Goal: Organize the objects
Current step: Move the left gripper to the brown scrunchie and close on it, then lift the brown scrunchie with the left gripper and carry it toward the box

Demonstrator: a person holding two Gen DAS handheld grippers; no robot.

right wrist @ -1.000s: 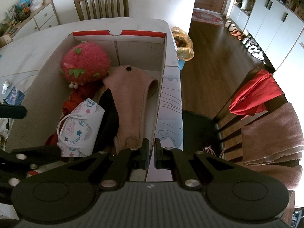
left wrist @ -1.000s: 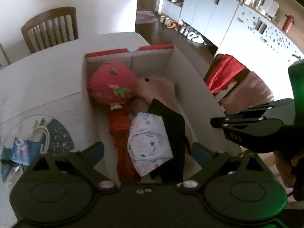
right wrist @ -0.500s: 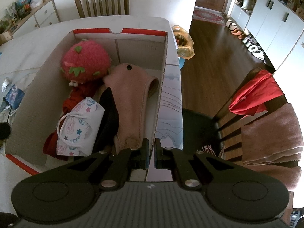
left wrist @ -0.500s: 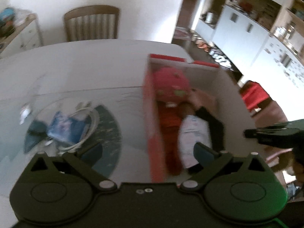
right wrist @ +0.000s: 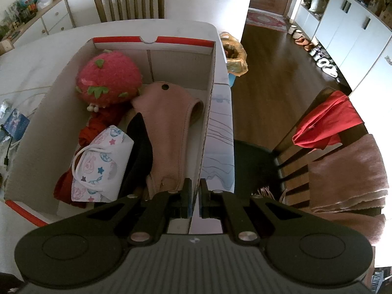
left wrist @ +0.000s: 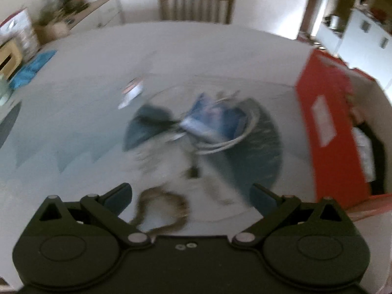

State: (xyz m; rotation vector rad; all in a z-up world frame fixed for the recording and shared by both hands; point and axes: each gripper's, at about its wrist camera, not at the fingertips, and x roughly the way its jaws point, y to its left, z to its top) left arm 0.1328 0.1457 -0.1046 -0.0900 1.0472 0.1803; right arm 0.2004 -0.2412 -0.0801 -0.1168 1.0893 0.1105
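A: Right wrist view first. Right gripper (right wrist: 194, 202) nearest, jaws clamped on the right wall of the cardboard box (right wrist: 207, 132), wall pinched between the pads.

B: And inside, near to far?

A: Patterned white pouch (right wrist: 100, 169) near left, black cloth (right wrist: 139, 152) beside it, pink garment (right wrist: 166, 132) along the right wall, red cloth (right wrist: 95, 127) under the pouch, strawberry plush (right wrist: 109, 78) at the far left corner.

B: Left wrist view?

A: Blurred. Left gripper (left wrist: 191, 196) with jaws spread wide, holding nothing, above the white table (left wrist: 73, 112). Brown loop (left wrist: 161, 208) just between the fingers, too smeared to identify. Farther out, blue packet (left wrist: 213, 120) with white cable (left wrist: 230, 142) on a dark round patch. Red side of the box (left wrist: 328, 132) at right.
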